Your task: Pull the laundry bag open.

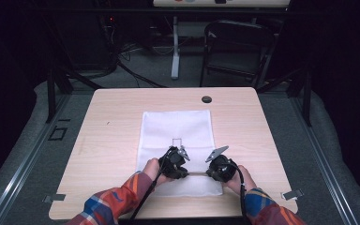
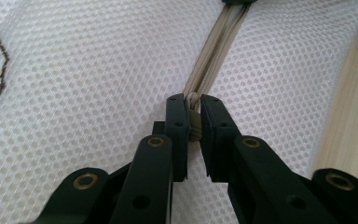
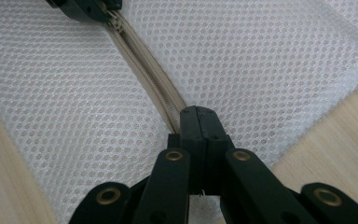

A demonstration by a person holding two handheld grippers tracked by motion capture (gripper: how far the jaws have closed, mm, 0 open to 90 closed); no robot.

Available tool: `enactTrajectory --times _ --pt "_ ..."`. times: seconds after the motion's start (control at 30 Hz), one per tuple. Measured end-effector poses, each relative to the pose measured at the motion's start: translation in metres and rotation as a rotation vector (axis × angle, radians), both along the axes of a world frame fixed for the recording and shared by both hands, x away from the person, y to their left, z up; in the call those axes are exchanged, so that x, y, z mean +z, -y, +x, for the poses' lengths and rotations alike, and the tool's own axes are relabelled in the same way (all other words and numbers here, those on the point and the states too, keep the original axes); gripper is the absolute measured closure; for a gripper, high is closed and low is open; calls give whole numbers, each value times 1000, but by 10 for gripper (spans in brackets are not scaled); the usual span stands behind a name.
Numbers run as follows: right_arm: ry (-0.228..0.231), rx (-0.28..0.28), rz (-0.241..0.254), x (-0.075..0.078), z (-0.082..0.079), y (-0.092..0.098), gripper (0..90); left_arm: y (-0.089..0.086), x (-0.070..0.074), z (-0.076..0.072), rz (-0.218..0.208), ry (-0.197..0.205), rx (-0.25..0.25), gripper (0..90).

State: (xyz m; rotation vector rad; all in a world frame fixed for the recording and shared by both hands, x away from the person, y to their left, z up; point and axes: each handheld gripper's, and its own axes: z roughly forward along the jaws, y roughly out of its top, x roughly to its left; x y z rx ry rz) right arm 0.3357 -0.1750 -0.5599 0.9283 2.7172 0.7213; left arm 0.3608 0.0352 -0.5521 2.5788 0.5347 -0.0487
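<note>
A white mesh bag (image 1: 178, 126) lies flat on the wooden table (image 1: 108, 140). A beige zipper (image 1: 197, 173) runs across the bag's near end, between my two grippers. My left gripper (image 2: 193, 100) is shut on the zipper pull (image 2: 194, 123), a small beige tab pinched between its tips. My right gripper (image 3: 198, 112) is shut on the zipper (image 3: 144, 65) a short way along, its jaws fully together over the tape. In the high view the left gripper (image 1: 186, 172) and right gripper (image 1: 208, 173) face each other low over the bag. The left gripper (image 3: 86, 7) also shows at the top of the right gripper view.
A small dark outlined shape (image 1: 177, 140) is marked on the bag's middle. A round cable hole (image 1: 206, 99) sits near the table's far edge. Bare wood lies on both sides of the bag. A dark folding chair (image 1: 236, 47) stands beyond the table.
</note>
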Motion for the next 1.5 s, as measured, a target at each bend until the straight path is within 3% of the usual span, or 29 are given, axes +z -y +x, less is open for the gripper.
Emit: enactTrajectory --times 1.23,1.5 --pt "-2 -4 -1 0 0 1 900 -43 2 -3 22 -25 48 841" --pt "2 2 -22 1 1 2 900 -48 3 -4 22 -24 56 858"
